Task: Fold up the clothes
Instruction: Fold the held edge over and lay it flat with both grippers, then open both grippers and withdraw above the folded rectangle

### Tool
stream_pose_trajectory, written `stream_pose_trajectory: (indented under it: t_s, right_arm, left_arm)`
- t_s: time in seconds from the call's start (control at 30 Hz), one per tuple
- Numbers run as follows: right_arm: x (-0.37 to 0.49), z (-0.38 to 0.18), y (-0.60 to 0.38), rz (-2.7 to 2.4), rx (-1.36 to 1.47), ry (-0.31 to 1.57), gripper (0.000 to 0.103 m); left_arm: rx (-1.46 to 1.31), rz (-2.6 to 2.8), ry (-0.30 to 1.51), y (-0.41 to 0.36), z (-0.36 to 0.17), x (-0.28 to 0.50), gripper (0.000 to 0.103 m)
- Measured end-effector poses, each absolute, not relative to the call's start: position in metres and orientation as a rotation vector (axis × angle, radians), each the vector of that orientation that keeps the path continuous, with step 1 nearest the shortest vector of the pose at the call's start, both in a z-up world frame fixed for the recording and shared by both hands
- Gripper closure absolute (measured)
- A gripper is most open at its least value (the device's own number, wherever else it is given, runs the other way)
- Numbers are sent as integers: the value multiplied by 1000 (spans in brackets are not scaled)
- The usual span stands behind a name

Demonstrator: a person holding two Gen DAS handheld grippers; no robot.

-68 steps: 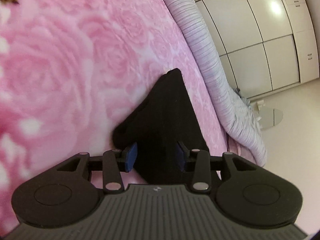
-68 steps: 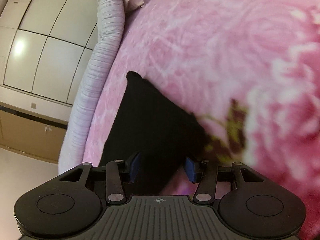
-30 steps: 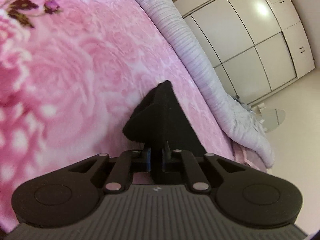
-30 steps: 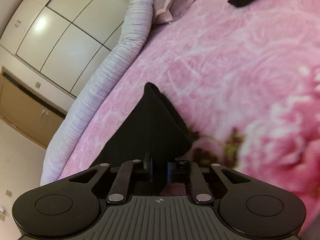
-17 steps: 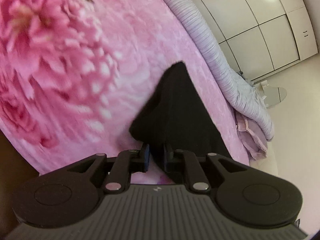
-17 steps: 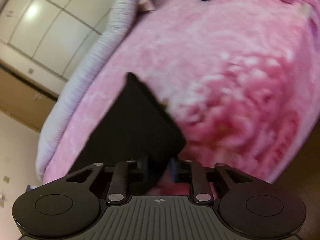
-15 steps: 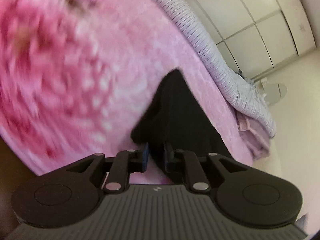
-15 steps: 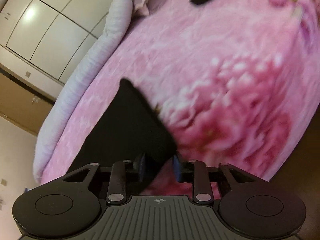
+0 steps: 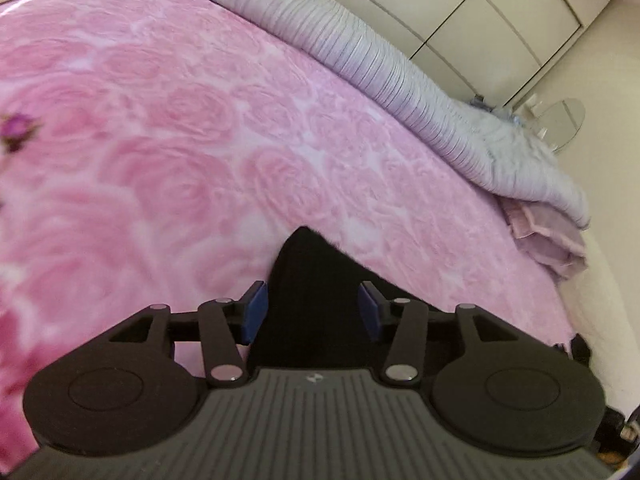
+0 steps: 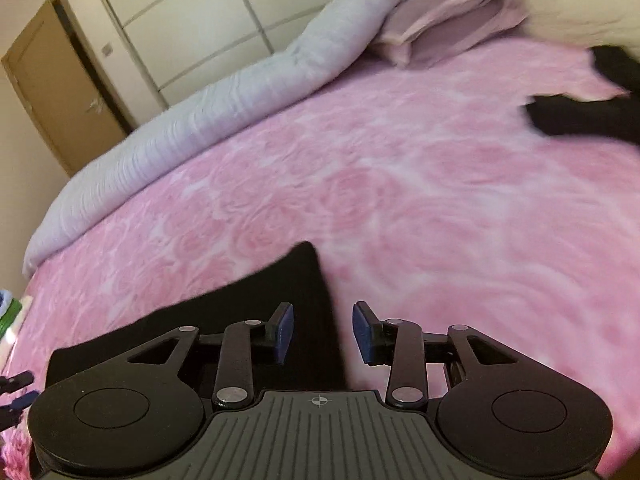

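A black garment [image 9: 312, 296] lies flat on the pink blanket [image 9: 168, 152]. In the left wrist view its corner points to 12 o'clock between the fingers of the left gripper [image 9: 312, 310], which stand apart with nothing clamped; the gripper body hides the rest of the cloth. In the right wrist view the same garment [image 10: 256, 304] spreads toward 8 o'clock, its corner at 12 o'clock, its near edge cut off by the right gripper [image 10: 322, 330], whose fingers are also spread, gripping nothing. Whether either pad touches the cloth is hard to tell. A 2nd dark item [image 10: 588, 108] lies blurred at 2 o'clock, partly cut by the frame. A rolled grey duvet [image 10: 200, 120] runs along the far edge, with a pillow [image 10: 444, 24] at 1 o'clock.
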State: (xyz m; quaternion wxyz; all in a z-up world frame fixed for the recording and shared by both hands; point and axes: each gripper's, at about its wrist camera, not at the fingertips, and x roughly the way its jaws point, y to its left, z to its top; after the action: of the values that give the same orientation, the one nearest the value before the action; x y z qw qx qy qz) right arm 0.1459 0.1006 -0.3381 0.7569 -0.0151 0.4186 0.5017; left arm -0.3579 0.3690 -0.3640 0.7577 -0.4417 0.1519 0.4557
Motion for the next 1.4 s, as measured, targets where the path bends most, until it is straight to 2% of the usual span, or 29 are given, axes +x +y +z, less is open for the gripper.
stream_pose_trajectory:
  t_s: [0.03, 0.07, 0.1, 0.13, 0.27, 0.33, 0.4, 0.47, 0.53, 0.67, 0.83, 0.93, 1.1, 1.2, 1.23, 1.3, 1.4]
  right_arm:
    - [150, -344, 113, 1088, -35, 929, 66]
    - [153, -349, 122, 1091, -38, 936, 66]
    - [156, -354, 131, 1094, -40, 944, 86]
    - [159, -359, 139, 1098, -43, 948, 97]
    - [149, -356, 150, 1126, -123, 796, 98]
    - [149, -373, 157, 1069, -168, 821, 97]
    - [146, -377, 154, 1064, -176, 812, 86]
    - [137, -363, 139, 1027, -198, 791, 77]
    - [120, -345, 115, 1013, -196, 729, 76]
    - [63, -322, 61, 1169, -145, 654, 75]
    - [3, -353, 27, 1148, -294, 664, 75]
    - [-6, -373, 15, 1105, -350, 602, 76]
    - [3, -362, 14, 1072, -347, 673, 75]
    - [2, -356, 3, 1084, -256, 638, 75]
    - [3, -362, 5, 1079, -269, 658, 75]
    - [4, -374, 9, 1069, -294, 695, 75]
    - [1, -373, 12, 1066, -321, 679, 75]
  left_arm:
    - [-956, 996, 335, 373, -367, -353, 61]
    - [-949, 999, 340, 378, -371, -347, 70]
    - [-939, 1004, 344, 382, -374, -342, 84]
    - [-913, 1020, 350, 384, -375, -340, 96]
    - [-785, 1058, 395, 385, -380, -329, 96]
    - [-720, 1072, 445, 385, -386, -322, 90]
    - [-697, 1083, 454, 378, -379, -322, 88]
    - [-688, 1092, 435, 367, -364, -325, 92]
    - [-656, 1049, 373, 340, -345, -329, 91]
    - [-647, 836, 361, 275, -333, -316, 94]
    - [-616, 754, 445, 248, -347, -294, 96]
    - [-597, 704, 495, 232, -356, -280, 96]
    - [-564, 622, 569, 206, -369, -258, 101]
    - [-531, 610, 517, 200, -357, -260, 100]
    - [-517, 616, 547, 199, -362, -254, 97]
    - [-486, 648, 637, 202, -383, -241, 98]
    - [-531, 669, 628, 205, -380, -242, 99]
